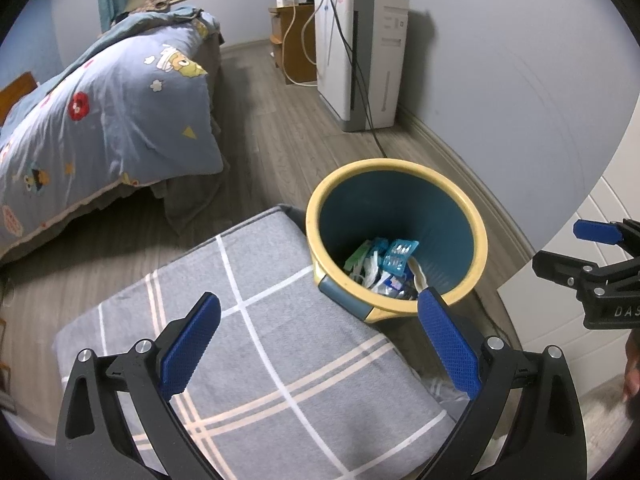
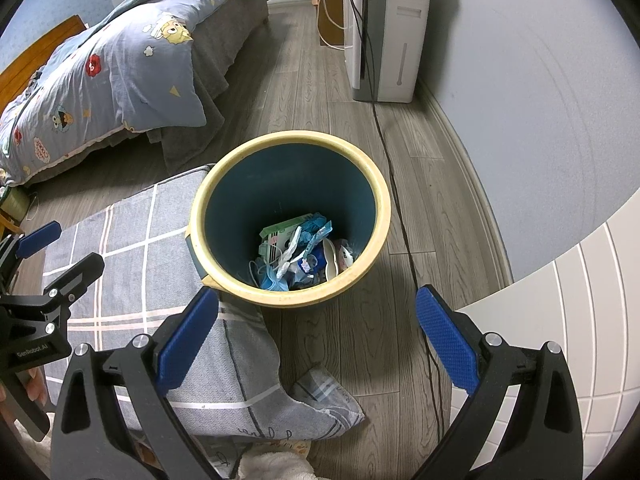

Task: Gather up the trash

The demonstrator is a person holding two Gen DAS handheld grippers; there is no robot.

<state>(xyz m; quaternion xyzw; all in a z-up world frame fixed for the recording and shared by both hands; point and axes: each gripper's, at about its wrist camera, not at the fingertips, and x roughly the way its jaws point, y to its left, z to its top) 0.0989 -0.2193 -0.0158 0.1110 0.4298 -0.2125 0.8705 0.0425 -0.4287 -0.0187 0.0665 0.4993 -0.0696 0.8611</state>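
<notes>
A round bin (image 1: 464, 208) (image 2: 384, 208) with a yellow rim and dark teal inside stands on the wood floor. Trash (image 1: 386, 268) (image 2: 296, 252) lies at its bottom: blue and green wrappers, white plastic bits. My left gripper (image 1: 320, 308) is open with nothing between its blue pads, over a grey checked cushion (image 1: 248, 344) just left of the bin. My right gripper (image 2: 318, 304) is open too, empty, hovering above the bin's near rim. Each gripper shows at the edge of the other's view, the right gripper (image 1: 592, 252) and the left gripper (image 2: 44, 252).
A bed with a blue cartoon quilt (image 1: 100, 120) (image 2: 104, 80) fills the left. A white appliance (image 1: 360, 56) (image 2: 388, 32) stands against the blue-grey wall, its black cable (image 2: 404, 240) running along the floor past the bin. White furniture (image 2: 560, 320) is at the right.
</notes>
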